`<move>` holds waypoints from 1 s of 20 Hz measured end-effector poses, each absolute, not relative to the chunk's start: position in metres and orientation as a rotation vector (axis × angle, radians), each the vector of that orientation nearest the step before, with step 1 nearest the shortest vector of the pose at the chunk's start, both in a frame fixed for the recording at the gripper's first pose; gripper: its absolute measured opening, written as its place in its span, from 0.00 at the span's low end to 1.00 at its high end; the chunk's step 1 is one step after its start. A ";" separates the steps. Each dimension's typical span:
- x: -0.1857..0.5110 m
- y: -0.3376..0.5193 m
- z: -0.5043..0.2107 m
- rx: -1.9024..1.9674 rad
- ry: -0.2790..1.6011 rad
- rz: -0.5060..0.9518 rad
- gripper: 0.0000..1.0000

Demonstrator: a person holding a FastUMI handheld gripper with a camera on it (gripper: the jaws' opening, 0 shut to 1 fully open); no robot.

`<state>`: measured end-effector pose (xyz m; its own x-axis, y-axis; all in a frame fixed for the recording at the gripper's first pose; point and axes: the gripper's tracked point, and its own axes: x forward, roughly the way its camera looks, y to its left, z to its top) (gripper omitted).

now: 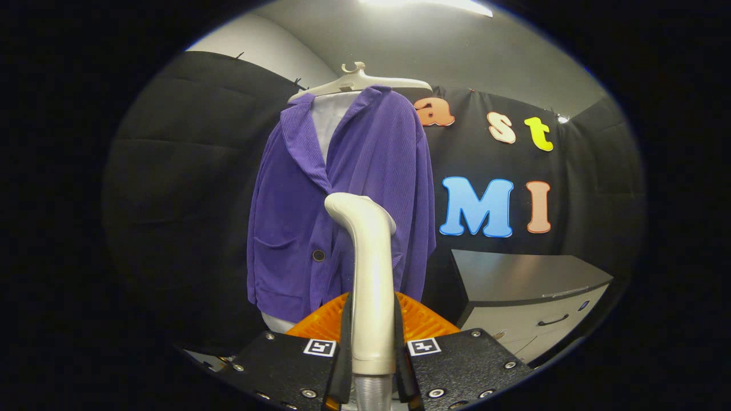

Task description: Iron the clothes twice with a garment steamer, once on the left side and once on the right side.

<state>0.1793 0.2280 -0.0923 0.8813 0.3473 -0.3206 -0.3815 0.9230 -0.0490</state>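
Hanging buttoned, the purple jacket (342, 200) faces the gripper (371, 342) (clamping the steamer (368, 274)).

The steamer handle (371, 285) stood upright between the two fingers of the claw (372, 365), both pressed against its sides, its head bent over toward the left. Beyond the fingers, the jacket (342, 200) hung on a hanger (358, 83), open at the front over a lighter garment (328, 123). The steamer's head sat before the jacket's lower front. To the right of the jacket, and lower, a cabinet (531, 297) with a drawer stood against the booth wall.
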 end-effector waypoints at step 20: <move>0.118 0.193 -0.235 -0.147 0.513 0.321 0.31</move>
